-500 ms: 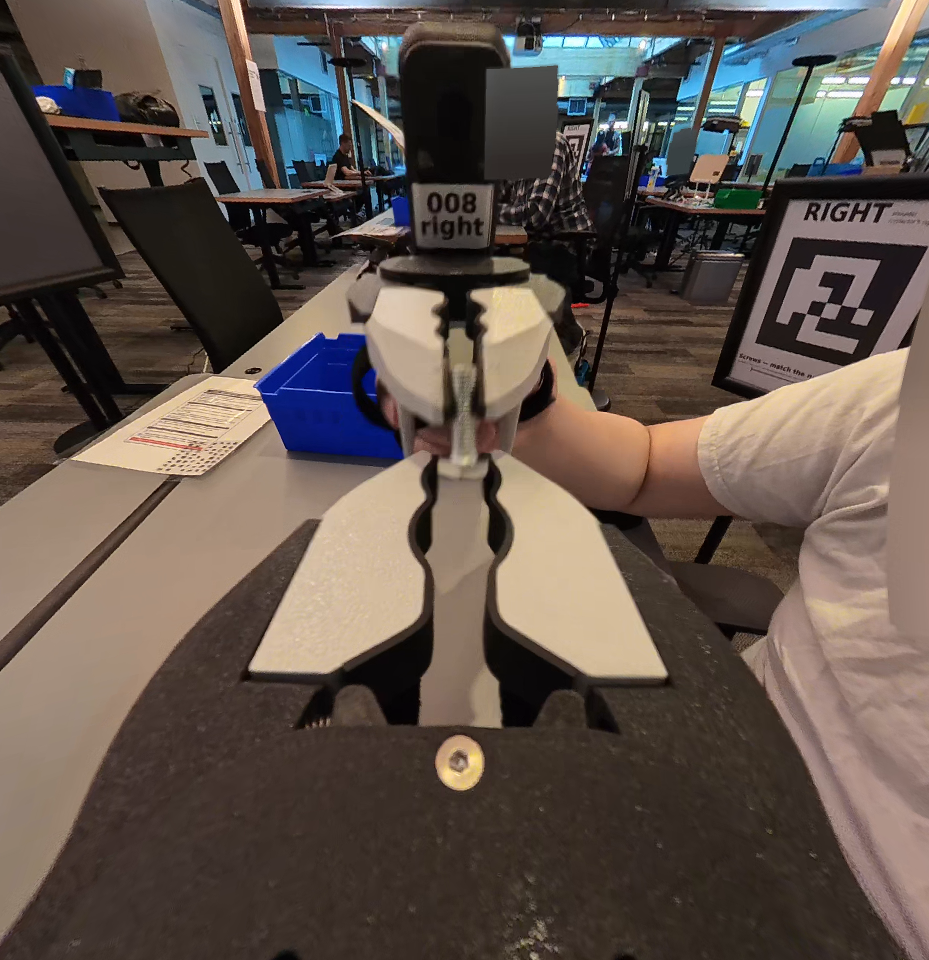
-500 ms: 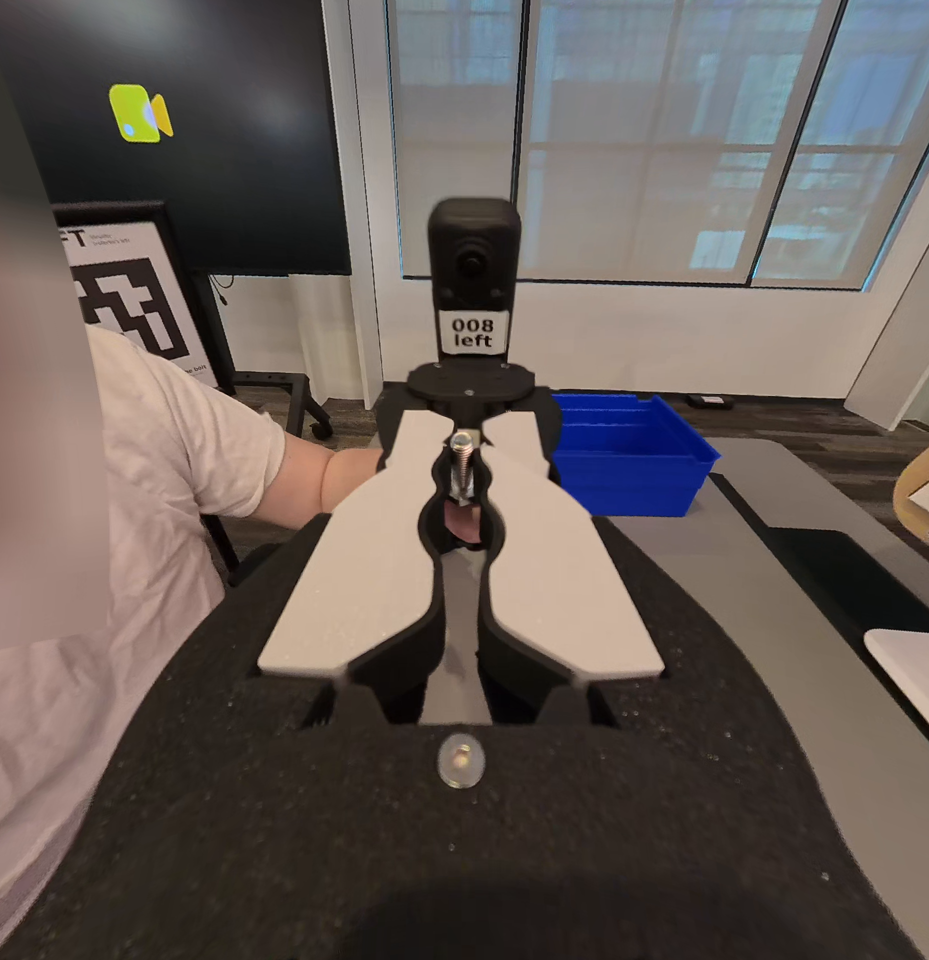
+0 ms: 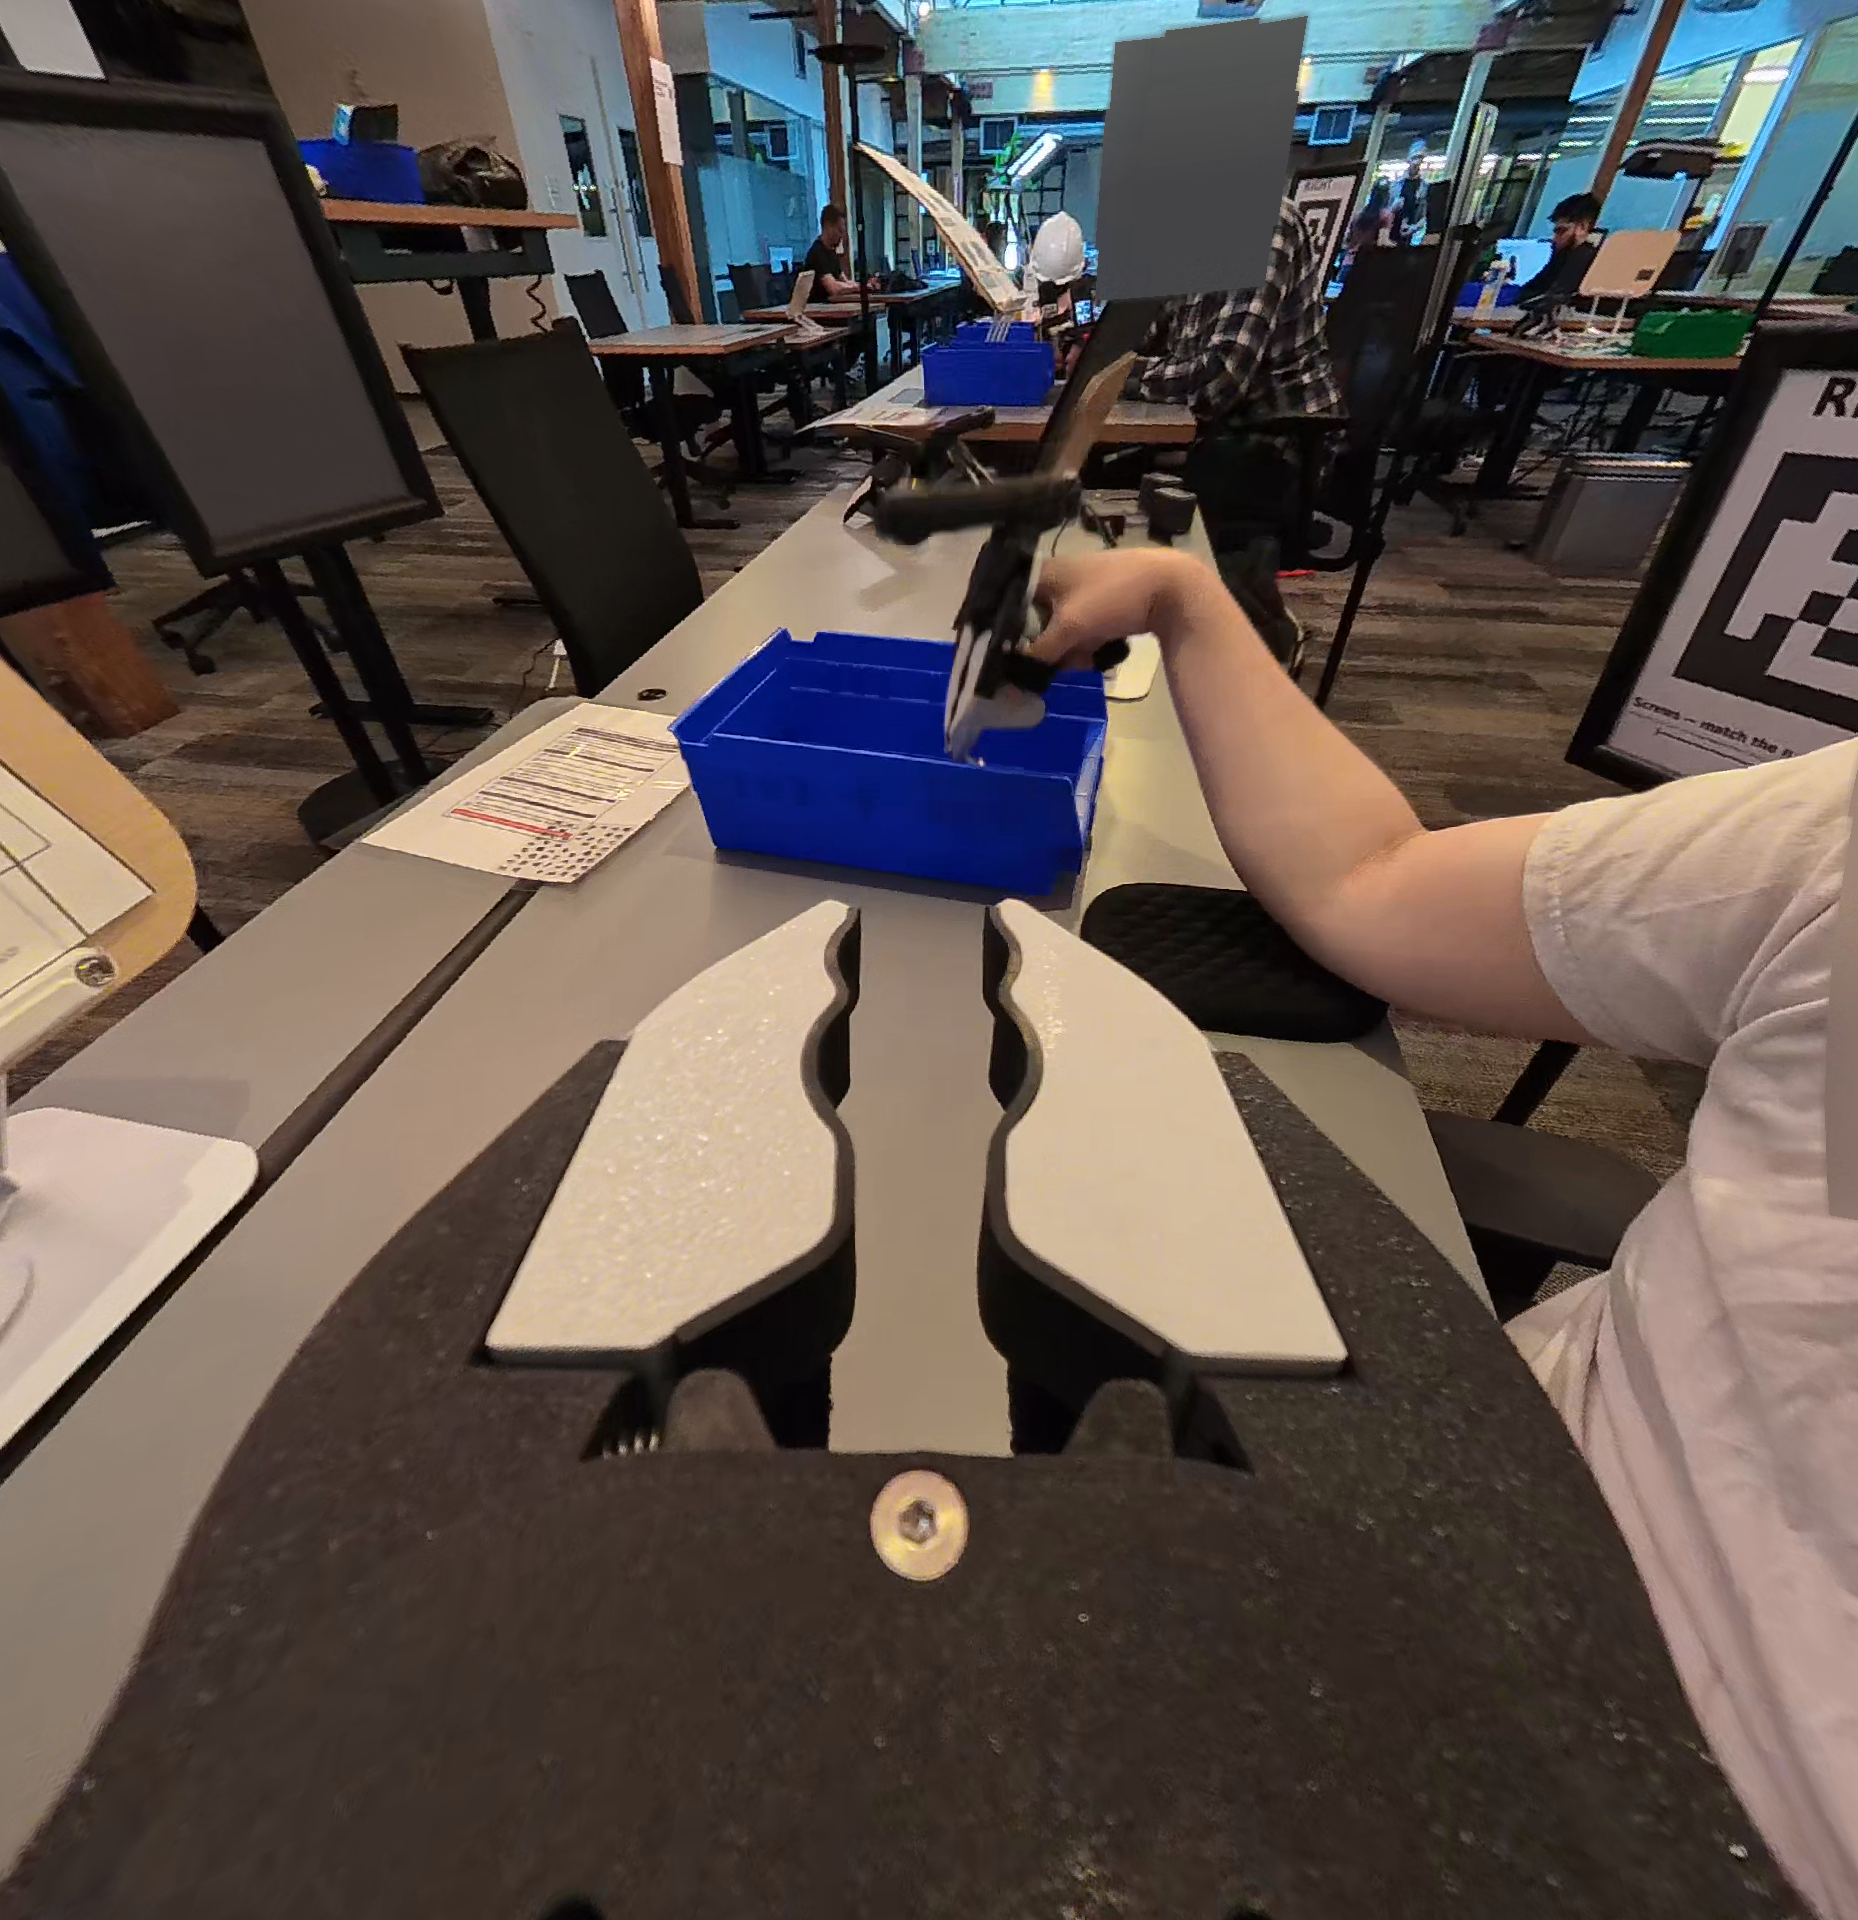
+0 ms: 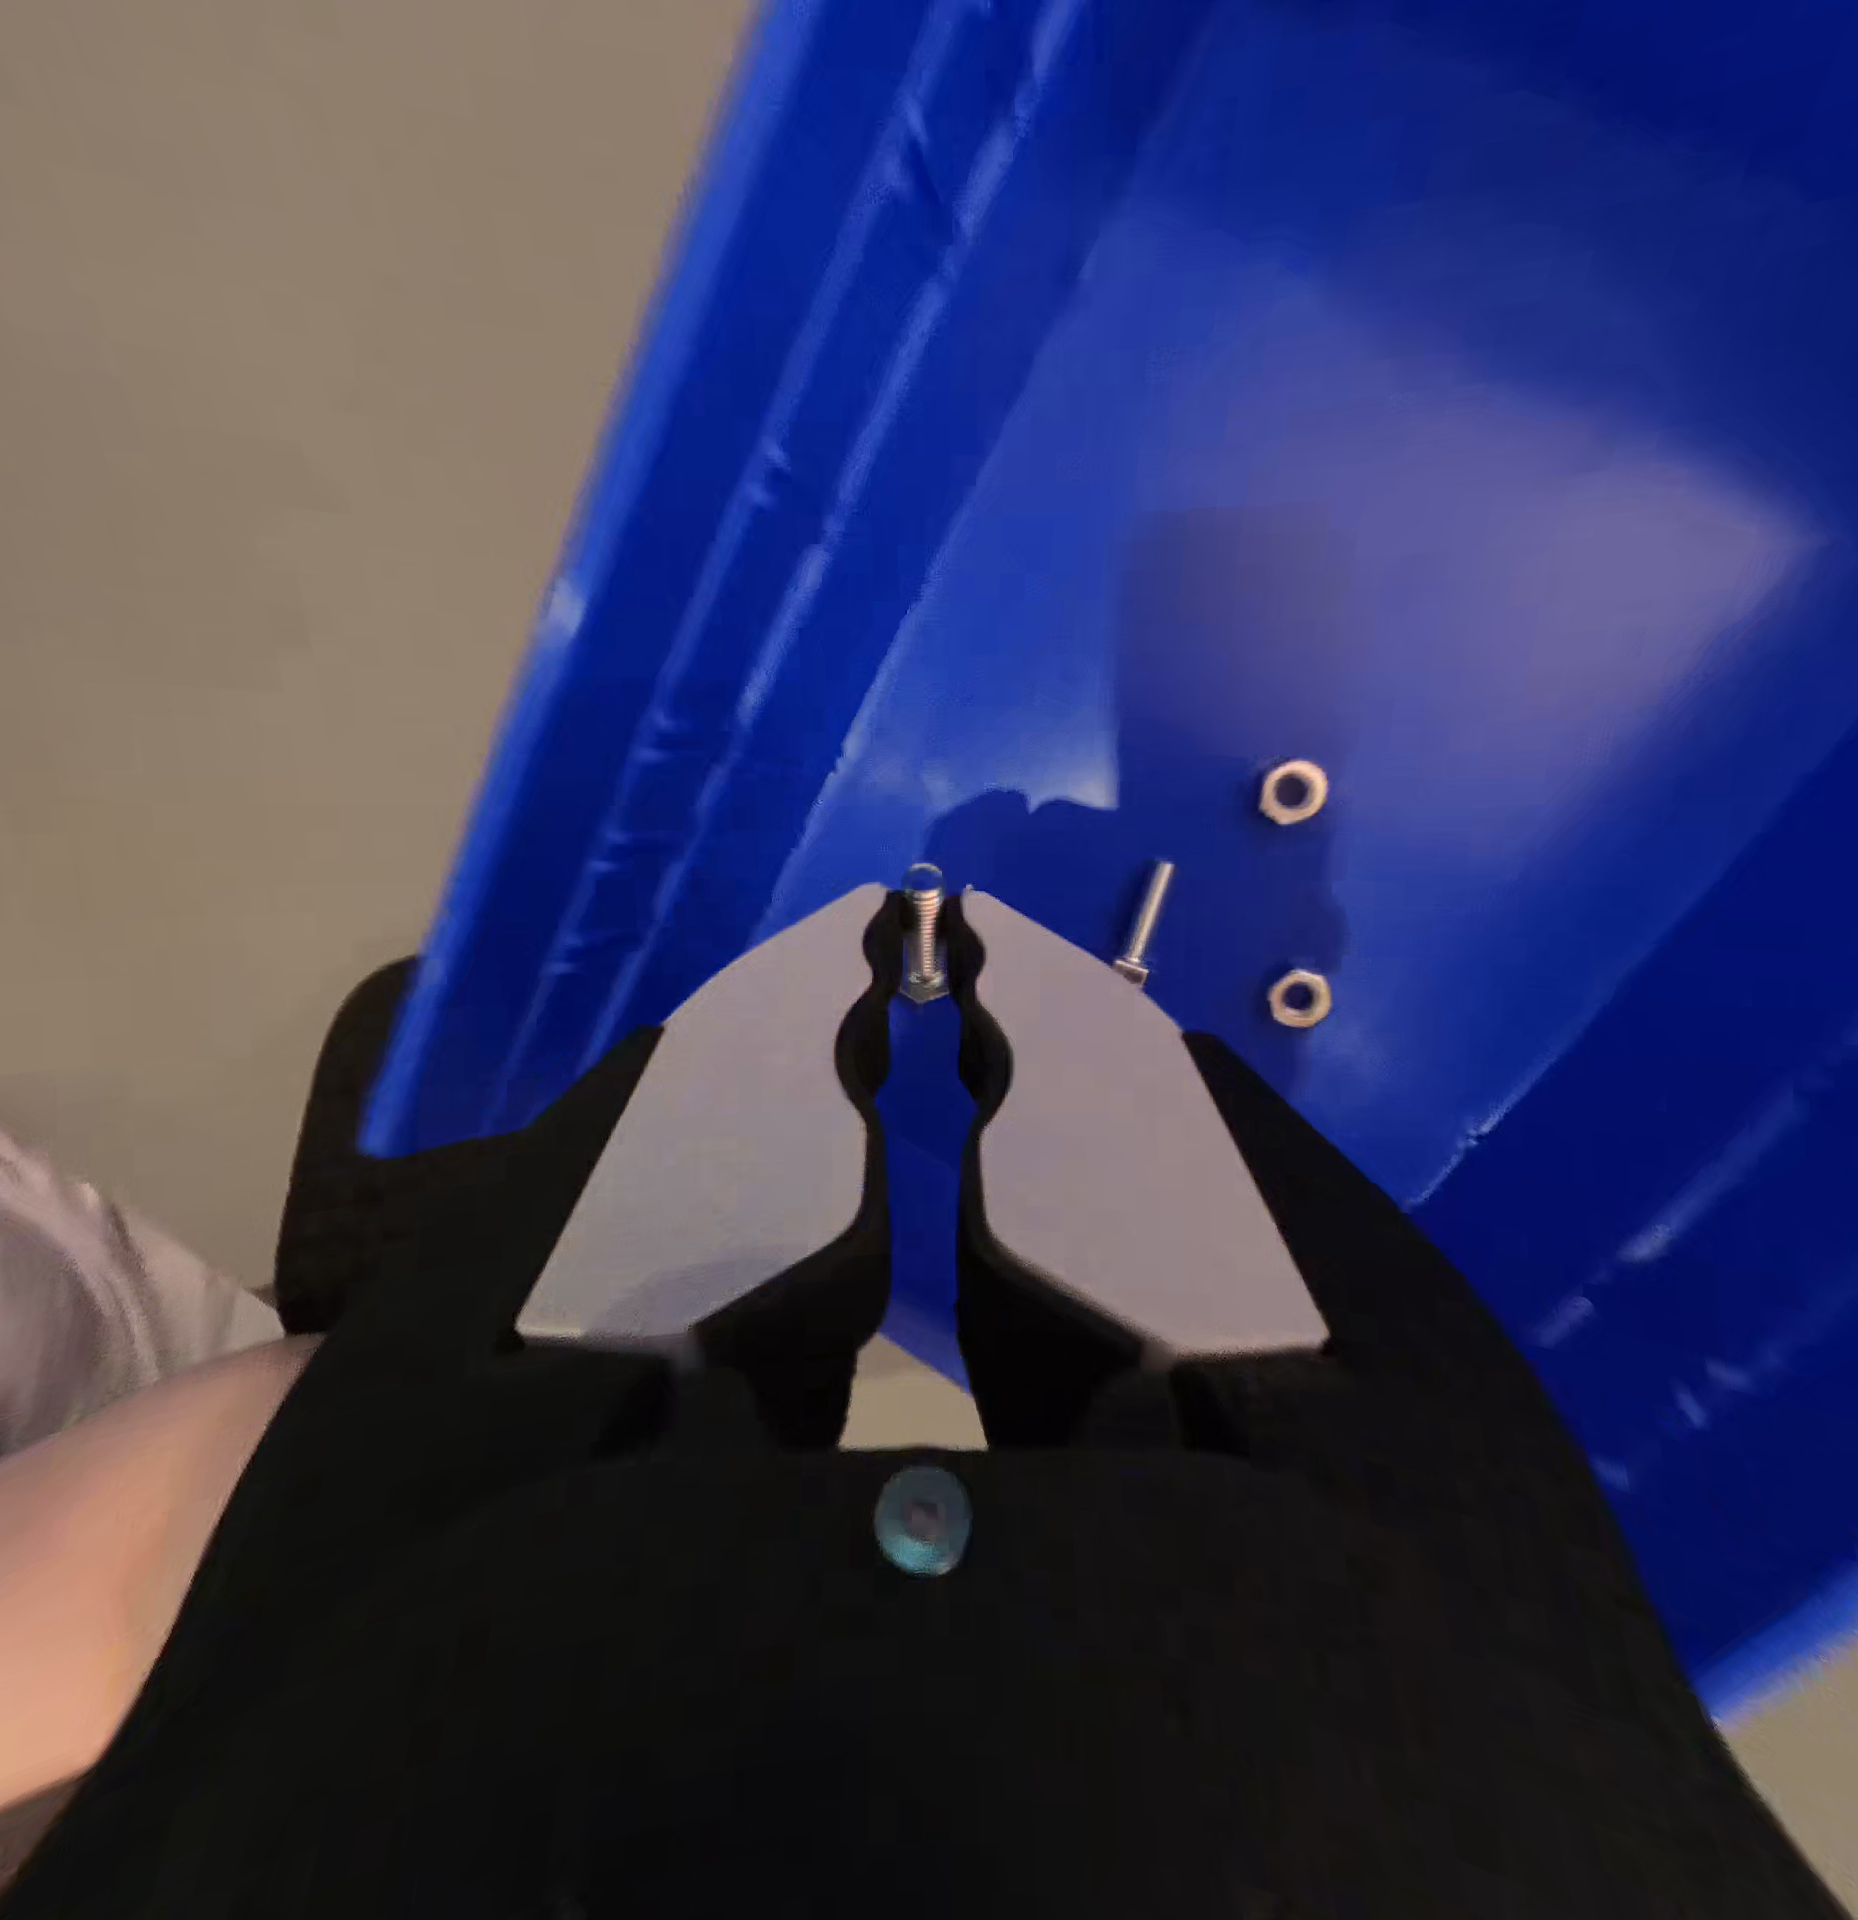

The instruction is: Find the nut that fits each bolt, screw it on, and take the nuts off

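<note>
Right tool (image 4: 920,914): clamping a bolt (image 4: 923,940) over the blue bin (image 4: 1424,416).
Left tool (image 3: 920,935): hanging apart, empty.
Risk: bolt slipping free among the nuts (image 4: 1294,792).

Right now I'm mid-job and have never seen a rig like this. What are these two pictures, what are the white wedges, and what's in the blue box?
There is no robot arm. A person holds a pair of hand-held tongs in each hand, and each pair carries a camera looking forward along its two white fingers.

The left wrist view shows the left tongs up close, open and empty, above a grey table. Farther off, the person's hand dips the right tongs into the blue bin. A printed sheet lies beside the bin.

The right wrist view looks down into that same bin. The right tongs are shut on a small bolt. On the bin floor lie a second bolt and two loose nuts, apart from one another.
</note>
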Demonstrator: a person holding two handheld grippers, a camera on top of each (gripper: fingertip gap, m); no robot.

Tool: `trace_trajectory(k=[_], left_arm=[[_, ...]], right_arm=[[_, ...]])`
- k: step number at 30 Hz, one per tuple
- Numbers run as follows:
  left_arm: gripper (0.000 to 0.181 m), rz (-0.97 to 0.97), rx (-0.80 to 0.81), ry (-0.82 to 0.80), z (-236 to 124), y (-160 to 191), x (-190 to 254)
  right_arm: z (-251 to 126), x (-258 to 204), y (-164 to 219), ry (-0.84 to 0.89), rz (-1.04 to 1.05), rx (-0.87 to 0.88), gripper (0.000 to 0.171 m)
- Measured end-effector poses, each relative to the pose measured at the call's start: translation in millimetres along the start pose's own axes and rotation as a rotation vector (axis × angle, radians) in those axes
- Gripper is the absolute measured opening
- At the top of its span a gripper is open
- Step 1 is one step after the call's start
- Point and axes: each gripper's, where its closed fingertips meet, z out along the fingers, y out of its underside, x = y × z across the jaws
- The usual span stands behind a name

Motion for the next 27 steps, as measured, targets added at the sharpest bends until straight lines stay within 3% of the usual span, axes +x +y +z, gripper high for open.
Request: trace_trajectory(k=[3,6,9,12,16,19,23,27], left_arm=[[0.021,0.001,-0.017,-0.010,-4,1,-2],[0.021,0.000,-0.033,-0.022,-7,2,-6],[0.021,0.002,-0.036,-0.061,-19,-3,-13],[0.022,0.025,-0.058,-0.190,-49,-11,-32],[0.022,0.022,-0.114,-0.515,-123,-15,-78],[0.020,-0.021,-0.234,-0.748,-194,3,-103],[0.017,-0.221,-0.423,-0.951,-281,57,-121],[0.014,-0.445,-0.677,-1.107,-349,127,-131]], right_arm=[[28,14,12,-0.012,0.028,-0.114,0.008],[34,26,6,0.019,0.080,-0.106,0.012],[15,26,-10,0.047,0.064,0.015,0.024],[-25,28,-27,0.190,0.021,0.160,0.028],[-86,12,-63,0.372,-0.077,0.419,0.027],[-116,-10,-86,0.447,-0.163,0.571,0.027],[-137,-28,-102,0.534,-0.238,0.662,0.027],[-137,-43,-112,0.509,-0.276,0.699,0.027]])
